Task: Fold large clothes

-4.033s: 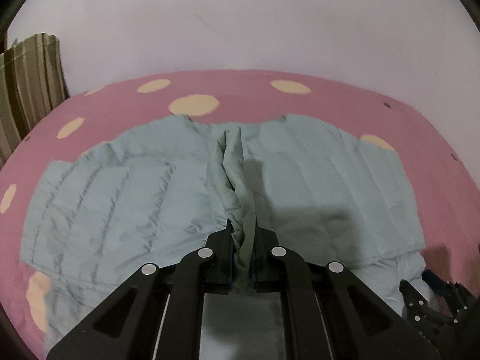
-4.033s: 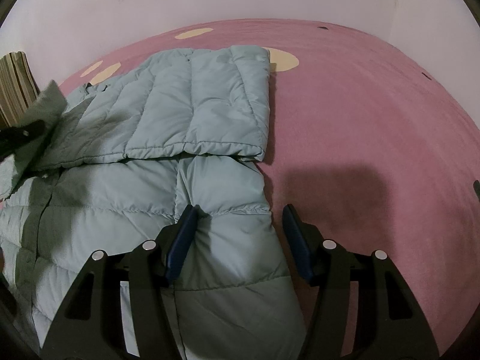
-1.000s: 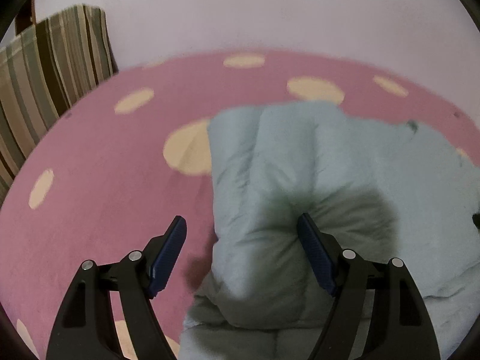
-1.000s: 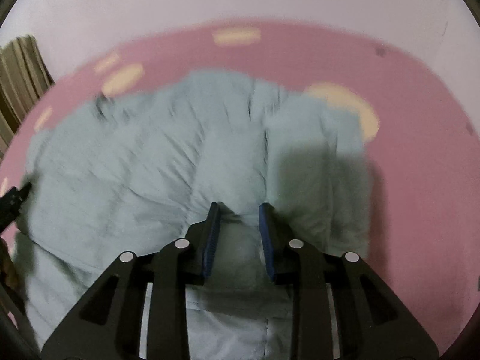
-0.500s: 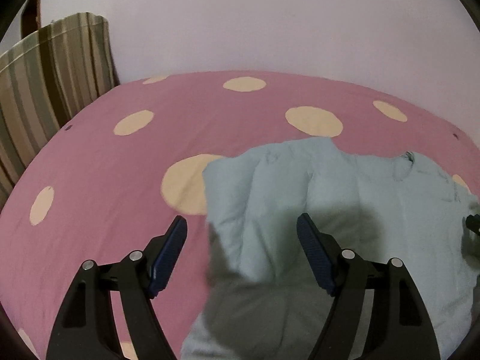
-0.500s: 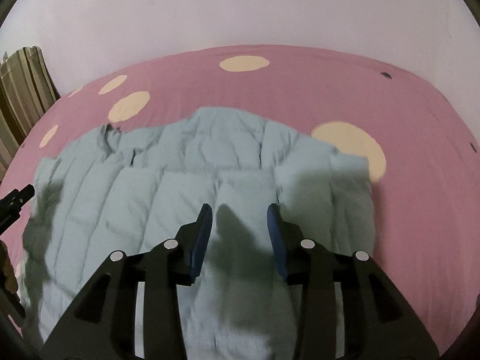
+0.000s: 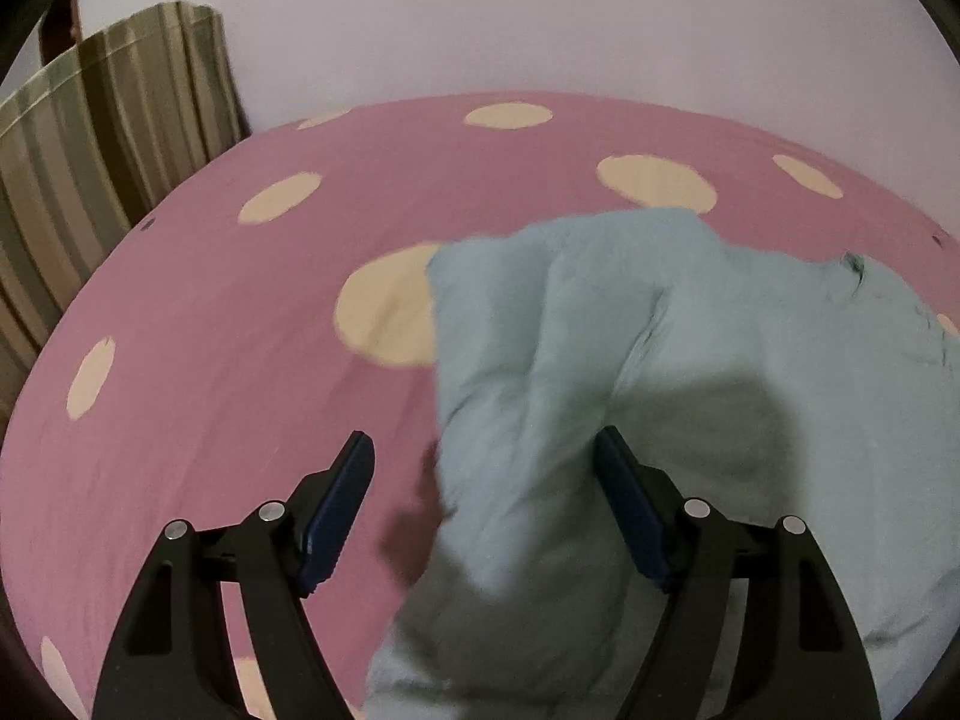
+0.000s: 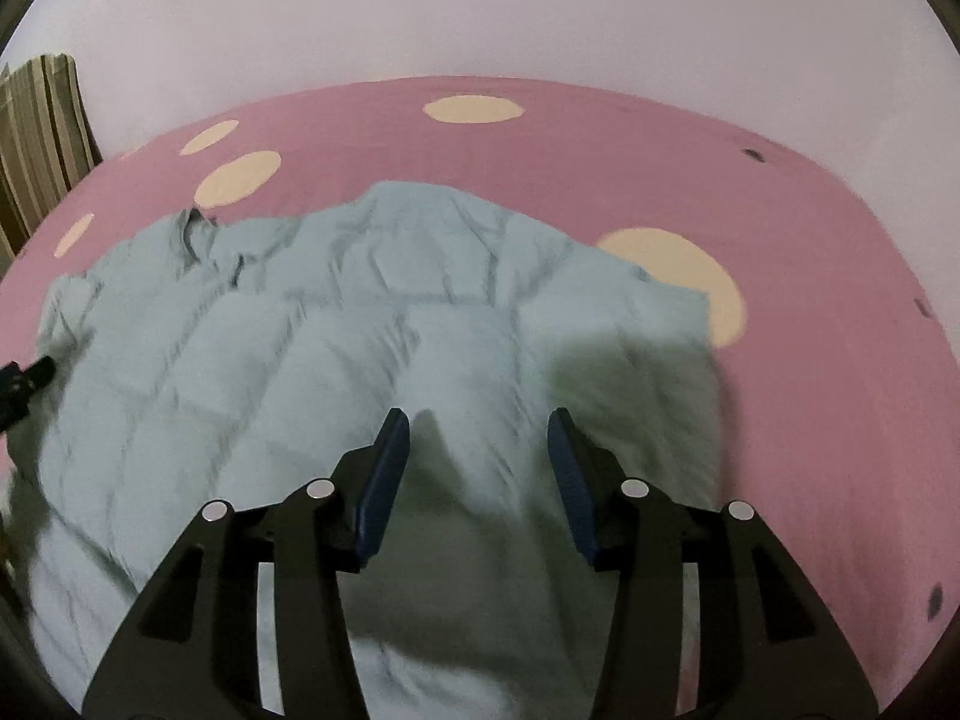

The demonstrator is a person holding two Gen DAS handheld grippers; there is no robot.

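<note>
- Left hand-held gripper (image 7: 483, 468) was wide open, gripping nothing; quilted jacket (image 7: 690, 372) edge lay between its fingers.
- Right hand-held gripper (image 8: 479, 456) was open, empty, above jacket on pink bed (image 8: 810, 240).

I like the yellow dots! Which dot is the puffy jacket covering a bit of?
In the left wrist view, the biggest dot, left of the jacket: its right edge is tucked under the jacket. The other dots lie apart from it.

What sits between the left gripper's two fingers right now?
In the left wrist view, the left gripper is open, with the pale blue jacket's left edge and pink bedsheet between its fingers.
</note>
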